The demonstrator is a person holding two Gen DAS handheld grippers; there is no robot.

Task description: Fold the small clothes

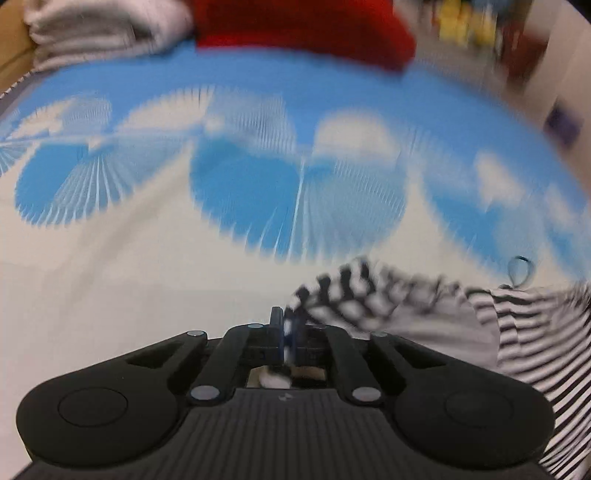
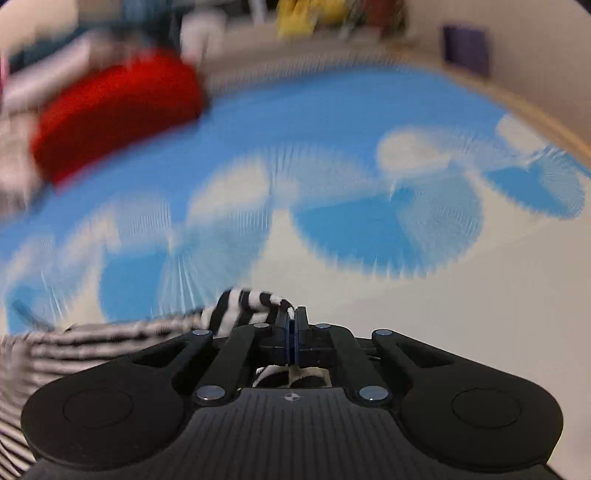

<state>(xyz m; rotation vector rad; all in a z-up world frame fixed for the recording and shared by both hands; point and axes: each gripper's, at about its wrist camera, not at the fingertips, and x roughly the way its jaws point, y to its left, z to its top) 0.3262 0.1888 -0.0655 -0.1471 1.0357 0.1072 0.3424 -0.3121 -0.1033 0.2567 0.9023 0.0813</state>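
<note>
Your left gripper (image 1: 287,325) has its jaws pressed nearly together, pinching a bit of the striped cloth (image 1: 480,325). The black and white cloth runs off to the right of that gripper and lies on the sheet (image 1: 110,277). The sheet is white near you and blue with white fan shapes farther away. A thin dark loop (image 1: 519,269) sticks up from the cloth near the right edge. Far back in the left wrist view, a pale folded cloth (image 1: 92,29) sits on the left, just beside a red cloth (image 1: 303,26) in the middle.

Your right gripper (image 2: 294,325) also has its jaws pressed together, pinching a rolled edge of the same striped cloth (image 2: 240,306). From there the cloth spreads to the left and low down. The red cloth (image 2: 118,110) sits far back on the left. Both pictures are blurry.
</note>
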